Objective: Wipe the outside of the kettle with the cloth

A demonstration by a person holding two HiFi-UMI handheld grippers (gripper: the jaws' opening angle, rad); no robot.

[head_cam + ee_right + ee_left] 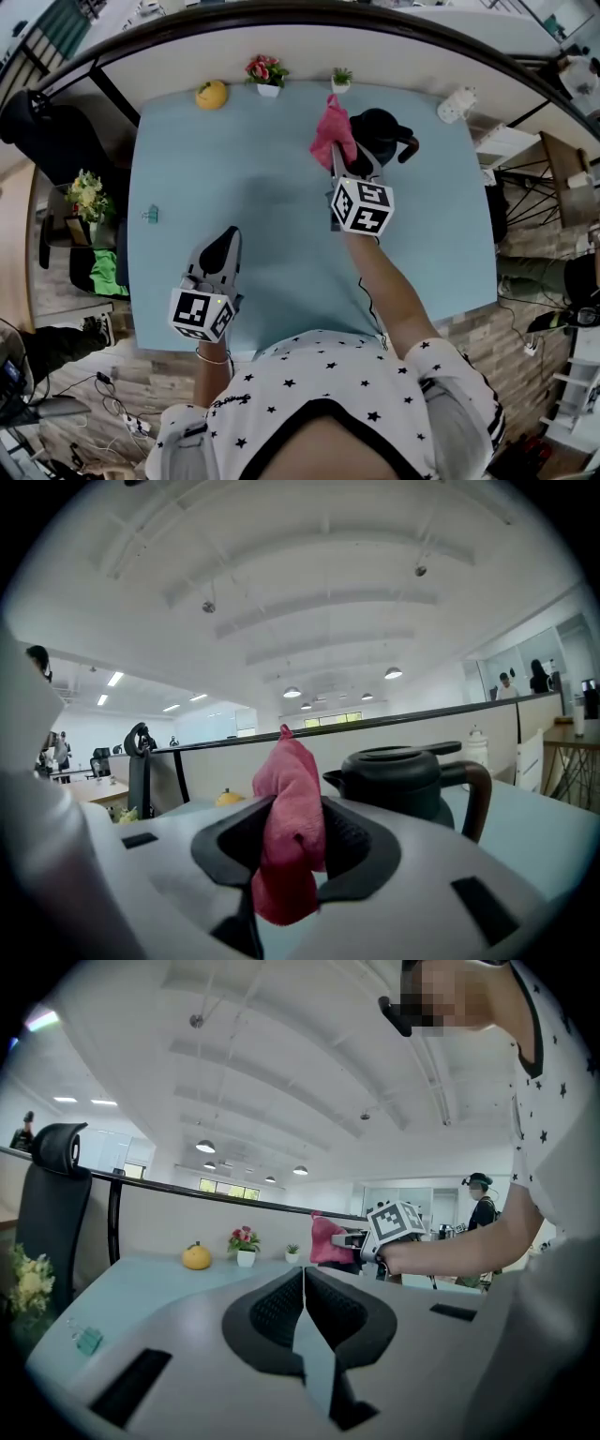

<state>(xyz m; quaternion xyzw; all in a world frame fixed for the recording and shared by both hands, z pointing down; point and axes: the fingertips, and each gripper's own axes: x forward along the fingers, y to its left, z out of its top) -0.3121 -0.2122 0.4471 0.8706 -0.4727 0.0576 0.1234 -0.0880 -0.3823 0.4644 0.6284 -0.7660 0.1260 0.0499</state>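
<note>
A black kettle [380,131] with a dark handle stands at the far side of the pale blue table [262,234]; in the right gripper view the kettle [398,780] sits just ahead and to the right. My right gripper [343,161] is shut on a pink cloth [332,134], which bunches up between the jaws and hangs beside the kettle's left side; the same cloth [289,832] fills the jaws in the right gripper view. My left gripper [223,249] hovers near the table's front left, shut with nothing in it [303,1309].
Along the far edge sit a yellow fruit-shaped ornament [211,95], a small flower pot [267,74], a tiny green plant [341,79] and a white object [456,104]. A small teal clip [150,215] lies at the left. A black partition rail runs behind the table.
</note>
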